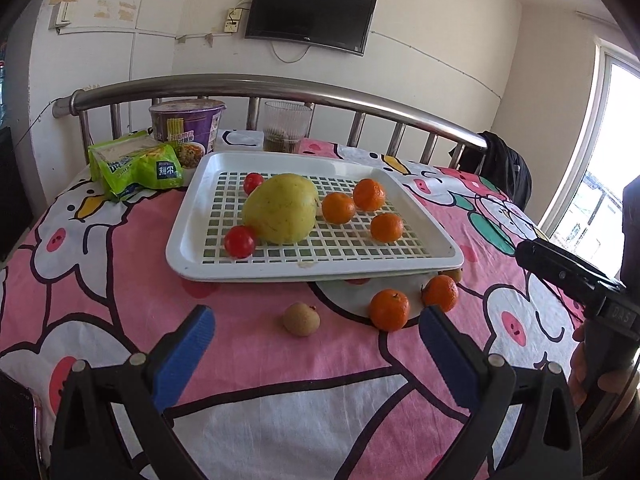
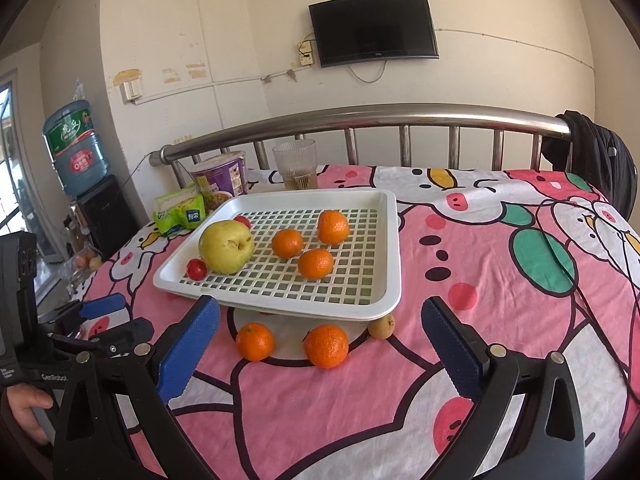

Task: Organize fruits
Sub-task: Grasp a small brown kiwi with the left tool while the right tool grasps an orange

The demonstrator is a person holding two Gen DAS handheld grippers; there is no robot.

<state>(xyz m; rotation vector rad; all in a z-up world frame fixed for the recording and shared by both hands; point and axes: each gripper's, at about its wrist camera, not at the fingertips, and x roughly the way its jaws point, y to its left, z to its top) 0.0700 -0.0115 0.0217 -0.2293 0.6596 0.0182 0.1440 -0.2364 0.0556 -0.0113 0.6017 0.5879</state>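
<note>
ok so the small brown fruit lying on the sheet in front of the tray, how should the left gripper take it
Grip the small brown fruit across its round middle, coming straight forward and down with the left gripper. It sits alone on the sheet between the open jaws, clear of the nearest orange, and looks soft, so close gently.

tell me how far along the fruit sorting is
Done: the white tray holds a yellow pear, three oranges and two small red fruits. In hand: nothing; the left gripper and right gripper are open. Left: two oranges and two small tan fruits on the bedsheet.
</note>
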